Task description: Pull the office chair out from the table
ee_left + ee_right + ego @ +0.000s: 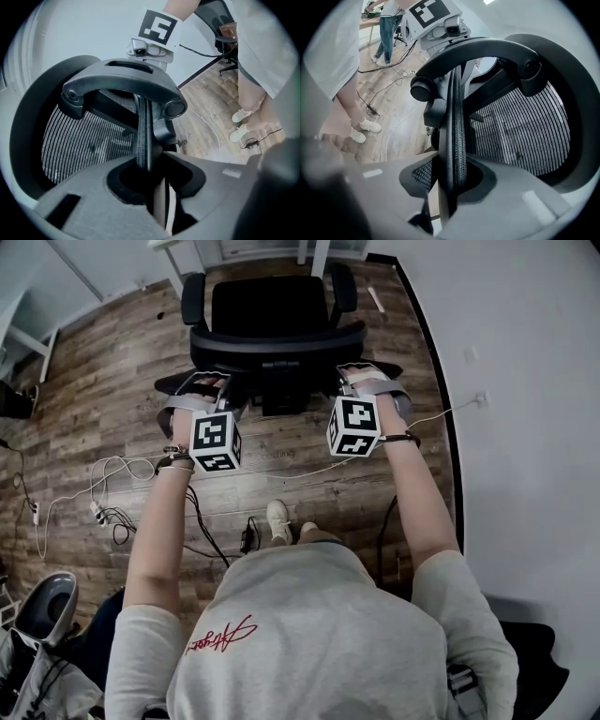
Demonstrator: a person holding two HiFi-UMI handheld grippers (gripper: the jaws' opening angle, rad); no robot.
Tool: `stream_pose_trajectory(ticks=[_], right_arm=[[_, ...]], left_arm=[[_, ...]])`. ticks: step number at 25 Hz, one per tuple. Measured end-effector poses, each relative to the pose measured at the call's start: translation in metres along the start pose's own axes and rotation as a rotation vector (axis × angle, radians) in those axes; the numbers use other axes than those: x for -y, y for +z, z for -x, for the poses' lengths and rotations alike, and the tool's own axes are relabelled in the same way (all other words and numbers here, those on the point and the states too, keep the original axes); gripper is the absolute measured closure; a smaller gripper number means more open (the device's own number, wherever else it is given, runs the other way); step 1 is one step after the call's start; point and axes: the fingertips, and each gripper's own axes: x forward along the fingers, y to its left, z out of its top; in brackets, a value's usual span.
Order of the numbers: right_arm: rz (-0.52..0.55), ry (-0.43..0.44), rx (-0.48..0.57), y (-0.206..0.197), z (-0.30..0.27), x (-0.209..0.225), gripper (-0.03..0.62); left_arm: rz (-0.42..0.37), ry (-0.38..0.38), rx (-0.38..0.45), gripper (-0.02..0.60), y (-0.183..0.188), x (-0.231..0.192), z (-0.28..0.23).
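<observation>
The black office chair (272, 320) stands on the wood floor, its mesh backrest toward me. My left gripper (208, 387) is shut on the left edge of the backrest, and my right gripper (362, 379) is shut on the right edge. In the left gripper view the backrest rim (143, 136) runs down between the jaws of the left gripper (151, 183), with the mesh (79, 140) to the left. The right gripper view shows the right gripper (451, 187) clamped on the rim (457, 126), the mesh (525, 126) on the right.
White table legs (319, 253) stand just beyond the chair. A grey wall (525, 381) with a dark skirting runs close on the right. Cables (112, 493) lie on the floor at left. My shoes (278, 519) are behind the chair. Another person (389, 23) stands farther off.
</observation>
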Motion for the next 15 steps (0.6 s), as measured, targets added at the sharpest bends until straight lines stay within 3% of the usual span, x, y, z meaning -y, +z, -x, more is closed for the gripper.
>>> stream_pose_trajectory(ticks=[15], right_arm=[[0.017,0.001,0.015,-0.013,0.03,-0.03,0.503]], left_arm=[[0.02,-0.004,-0.014,0.474,0.034,0.026,0.017]])
